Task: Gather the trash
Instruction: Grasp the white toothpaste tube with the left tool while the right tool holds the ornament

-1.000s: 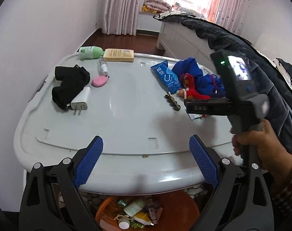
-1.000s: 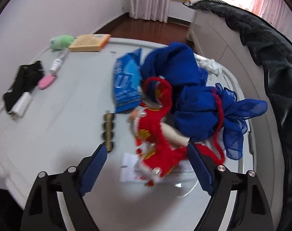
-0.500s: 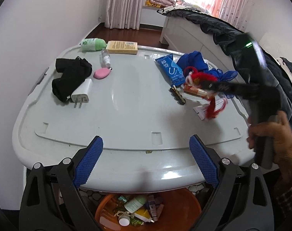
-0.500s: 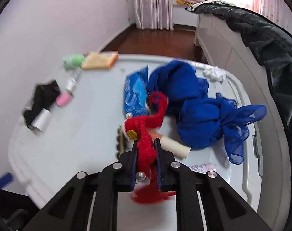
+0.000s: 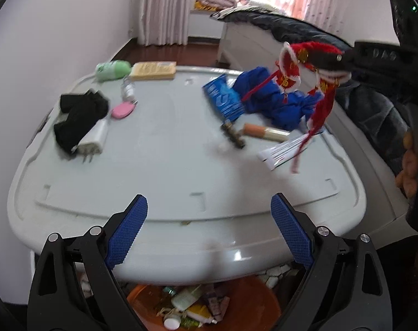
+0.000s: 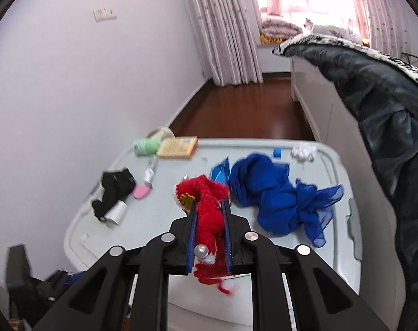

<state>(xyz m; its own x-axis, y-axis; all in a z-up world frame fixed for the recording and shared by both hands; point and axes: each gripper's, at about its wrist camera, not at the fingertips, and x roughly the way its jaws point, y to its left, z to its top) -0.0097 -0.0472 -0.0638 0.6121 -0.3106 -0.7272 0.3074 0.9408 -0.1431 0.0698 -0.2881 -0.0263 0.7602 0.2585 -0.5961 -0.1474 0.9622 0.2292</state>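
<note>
Right tongs (image 6: pixel 209 215) clamp a red ornament (image 6: pixel 207 207); left tongs (image 5: pixel 209 229) gape with nothing between them.

Left view: the ornament (image 5: pixel 305 63) hangs in the air above the grey lid (image 5: pixel 159 171), over a blue scarf (image 5: pixel 275 102), tassel dangling; an orange basin (image 5: pixel 236 298) of trash sits below the lid's near edge. Right view: the pads press the ornament's red yarn from both sides, above the lid (image 6: pixel 164 209), left of the scarf (image 6: pixel 280 193).

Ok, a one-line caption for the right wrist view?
Right gripper shut on a red knitted ornament, lifted above the grey bin lid beside a blue scarf.
</note>
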